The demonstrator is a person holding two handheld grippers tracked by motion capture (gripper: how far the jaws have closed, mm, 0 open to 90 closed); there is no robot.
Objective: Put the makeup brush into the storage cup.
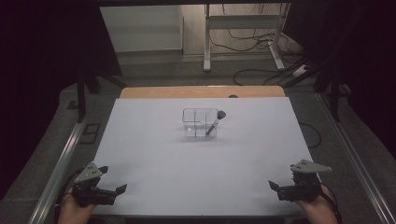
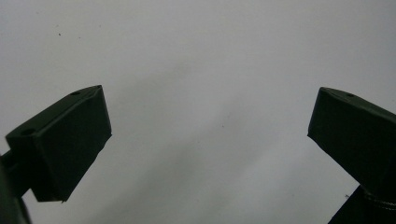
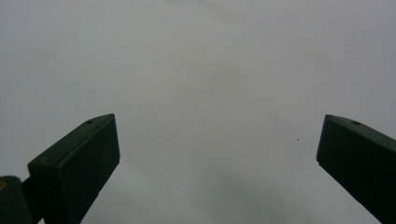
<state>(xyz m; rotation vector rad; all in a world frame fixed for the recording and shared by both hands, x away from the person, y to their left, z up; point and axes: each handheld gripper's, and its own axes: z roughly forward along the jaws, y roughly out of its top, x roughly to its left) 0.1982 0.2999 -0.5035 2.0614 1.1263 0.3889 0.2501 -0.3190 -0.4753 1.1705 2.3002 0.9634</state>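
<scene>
A clear plastic organiser box point(image 1: 192, 122) with inner dividers stands at the middle of the white table cover point(image 1: 196, 182). A dark brush point(image 1: 214, 125) leans in its right compartment, its round head sticking out above the rim. My left gripper point(image 1: 114, 178) rests at the table's near left corner, far from the box. In the left gripper view the left gripper point(image 2: 209, 112) is open over bare white surface. My right gripper point(image 1: 283, 177) sits at the near right corner. In the right gripper view the right gripper point(image 3: 218, 140) is open too, with nothing between its jaws.
The wooden table edge point(image 1: 201, 92) shows beyond the white cover. Metal rails point(image 1: 58, 168) run along both sides of the table. Behind it stand a white desk frame point(image 1: 243, 28) and loose cables point(image 1: 252, 44) on the floor.
</scene>
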